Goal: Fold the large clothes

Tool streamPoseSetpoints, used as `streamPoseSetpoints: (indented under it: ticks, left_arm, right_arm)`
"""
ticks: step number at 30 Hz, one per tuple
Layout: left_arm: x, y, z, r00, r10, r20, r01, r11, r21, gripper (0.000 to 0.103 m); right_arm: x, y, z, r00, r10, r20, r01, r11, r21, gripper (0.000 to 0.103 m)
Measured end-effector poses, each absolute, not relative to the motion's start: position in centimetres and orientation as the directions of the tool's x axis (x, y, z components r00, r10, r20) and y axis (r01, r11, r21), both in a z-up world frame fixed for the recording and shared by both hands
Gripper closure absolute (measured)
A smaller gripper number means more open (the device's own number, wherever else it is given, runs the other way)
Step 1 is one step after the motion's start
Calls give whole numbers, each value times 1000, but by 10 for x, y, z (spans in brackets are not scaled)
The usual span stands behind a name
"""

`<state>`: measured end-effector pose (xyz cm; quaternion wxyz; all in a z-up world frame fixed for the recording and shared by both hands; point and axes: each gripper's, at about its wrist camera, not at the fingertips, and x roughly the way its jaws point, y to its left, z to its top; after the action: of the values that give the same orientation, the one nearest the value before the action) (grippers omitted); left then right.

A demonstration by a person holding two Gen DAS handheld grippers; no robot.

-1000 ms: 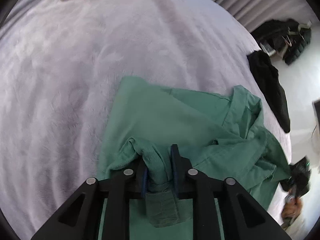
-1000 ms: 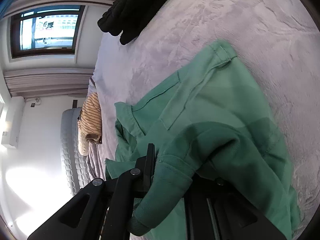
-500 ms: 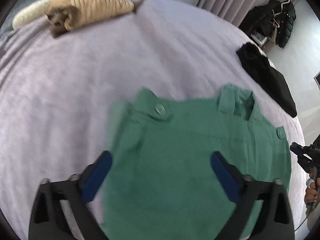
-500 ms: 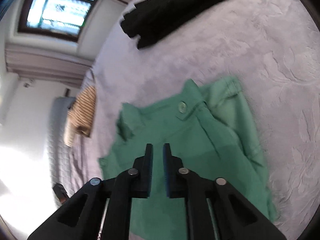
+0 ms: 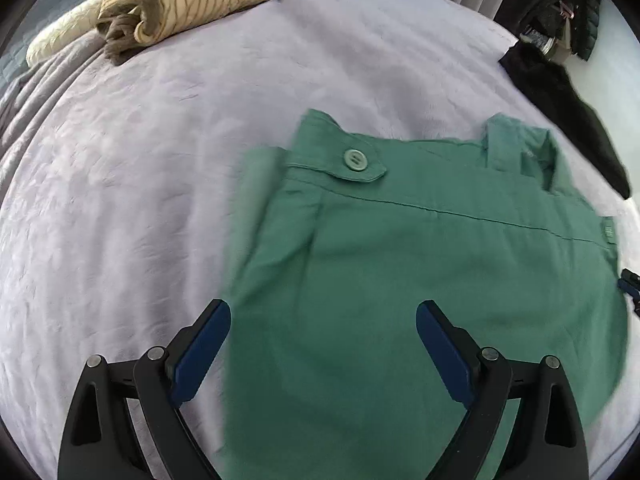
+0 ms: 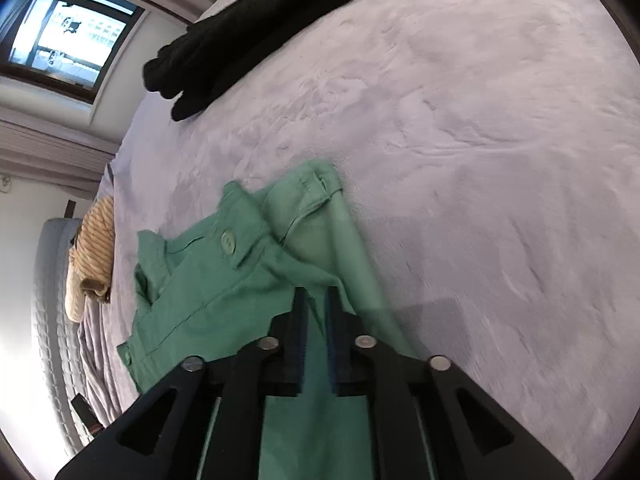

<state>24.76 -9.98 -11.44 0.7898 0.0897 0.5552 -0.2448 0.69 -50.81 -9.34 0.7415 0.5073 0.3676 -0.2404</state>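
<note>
A green buttoned garment (image 5: 420, 264) lies spread on the lavender bedspread (image 5: 140, 200), collar and button tab at its far edge. My left gripper (image 5: 323, 320) is wide open above its near part and holds nothing. In the right wrist view the same garment (image 6: 208, 280) lies ahead and to the left. My right gripper (image 6: 315, 300) hovers over the garment's right edge with its jaws nearly together and a narrow gap between them; no cloth shows in the gap.
A striped tan garment (image 5: 180, 4) lies rolled at the bed's far left. A black garment (image 5: 560, 108) lies at the far right, also in the right wrist view (image 6: 240, 24). Curtains, a window (image 6: 68, 36) and dark hanging clothes (image 5: 560, 4) are beyond the bed.
Both grippers were shut on bunched green cloth a second ago. They have let go and pulled back. The garment now lies spread flat, and the left gripper stands wide open.
</note>
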Motion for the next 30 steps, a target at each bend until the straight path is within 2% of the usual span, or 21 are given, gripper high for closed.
streamPoseSetpoints:
  ticks: [1,2,6,11,14,18,19,20,21,22,23,25,30]
  left_arm:
    - [246,-90,-110,246,-300,-922,483,862,-151,8]
    - [244,-81,-107,233,-306,-923,478,863,-166,8]
    - [232,-52,-106,169,-321,-932,465,860,-212,8]
    - [214,-33,-118,90,-343,-935,475,840,-262,8]
    - [204,-28,-129,22,-380,-925,484,814,-323,8]
    - [198,-25,-135,0,-418,-908,487,793,-366,10]
    - [198,-25,-135,-1,-436,-900,485,787,-382,18]
    - [199,-25,-135,0,-436,-900,483,788,-382,37]
    - [201,-25,-135,7,-426,-905,483,793,-370,65]
    - [203,-27,-135,7,-424,-906,483,795,-368,85]
    - [206,-24,-134,-18,-446,-895,469,787,-402,94]
    - [206,-21,-124,-21,-488,-872,465,768,-441,94]
    - [185,-10,-104,-12,-506,-862,553,715,-428,94]
  right_arm:
    - [7,-499,-87,625,28,-780,713,386,586,47]
    - [7,-487,-79,643,45,-764,688,404,603,32]
    - [13,-418,-68,718,235,-656,539,410,736,32]
    - [27,-316,-101,699,465,-543,459,291,839,32]
    - [35,-267,-133,673,519,-526,489,221,844,32]
    - [44,-240,-158,708,492,-506,513,135,848,32]
    - [46,-238,-162,720,474,-507,515,124,848,32]
    - [50,-237,-164,736,450,-506,517,109,849,32]
    - [51,-238,-166,746,432,-508,521,98,848,32]
    - [55,-236,-167,759,410,-505,521,81,849,34]
    - [57,-239,-166,772,392,-500,518,68,852,54]
    - [62,-243,-163,754,365,-546,559,81,825,94]
    - [52,-243,-138,730,355,-585,554,194,809,97]
